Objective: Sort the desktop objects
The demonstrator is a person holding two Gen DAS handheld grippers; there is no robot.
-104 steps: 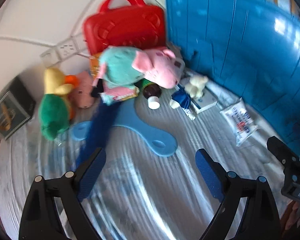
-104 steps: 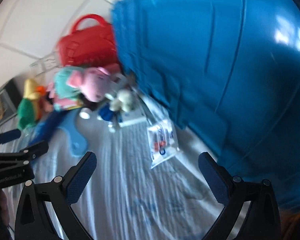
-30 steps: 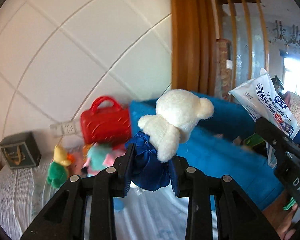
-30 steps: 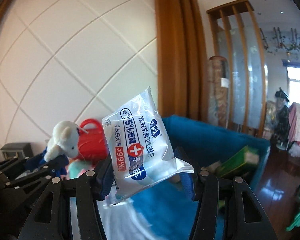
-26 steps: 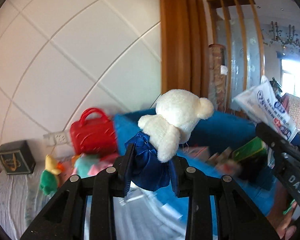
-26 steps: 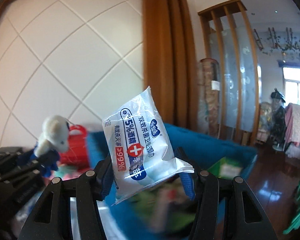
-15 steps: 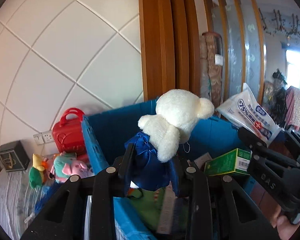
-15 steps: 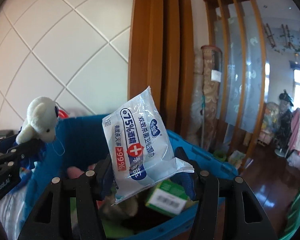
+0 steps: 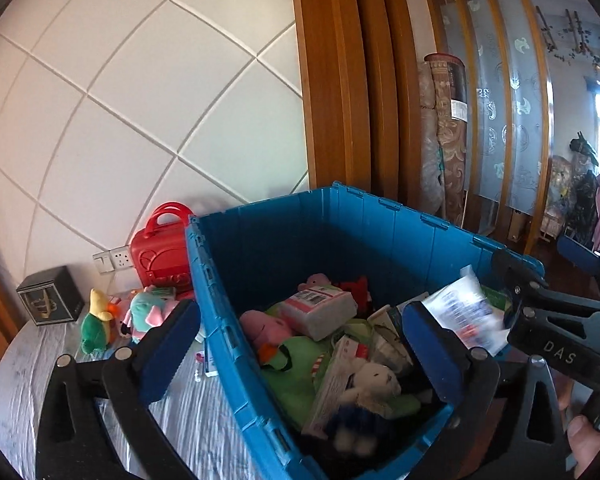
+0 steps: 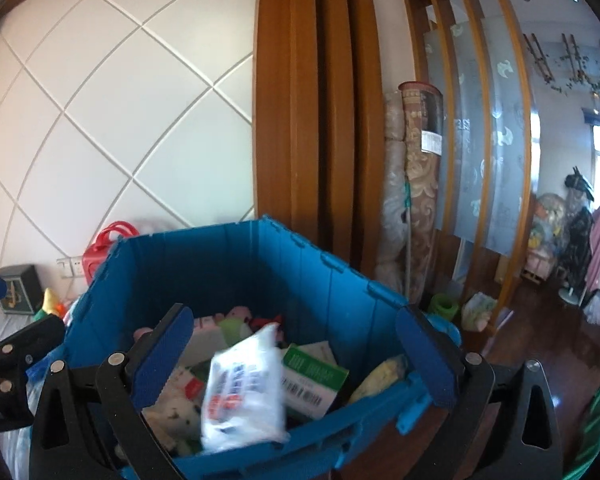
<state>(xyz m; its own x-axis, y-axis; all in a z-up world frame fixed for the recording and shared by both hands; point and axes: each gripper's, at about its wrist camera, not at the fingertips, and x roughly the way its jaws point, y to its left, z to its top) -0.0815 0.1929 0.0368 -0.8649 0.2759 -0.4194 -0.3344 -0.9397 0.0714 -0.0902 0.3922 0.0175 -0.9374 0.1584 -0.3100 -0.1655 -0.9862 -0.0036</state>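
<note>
A blue storage bin holds several toys and boxes. My left gripper is open above the bin's near-left corner. The white bear in a blue dress lies inside the bin just below it. My right gripper is open over the bin. The white wipes packet is blurred in mid-air between its fingers, above the bin's contents; it also shows in the left wrist view. A green box lies in the bin.
On the grey-clothed table left of the bin stand a red case, a green-and-yellow plush, a teal-and-pink plush and a dark box. A tiled wall and wooden pillar rise behind. The right gripper's body shows at right.
Both grippers have opened over the bin. The bear has dropped from the left gripper into the bin. The wipes packet has left the right gripper and is falling.
</note>
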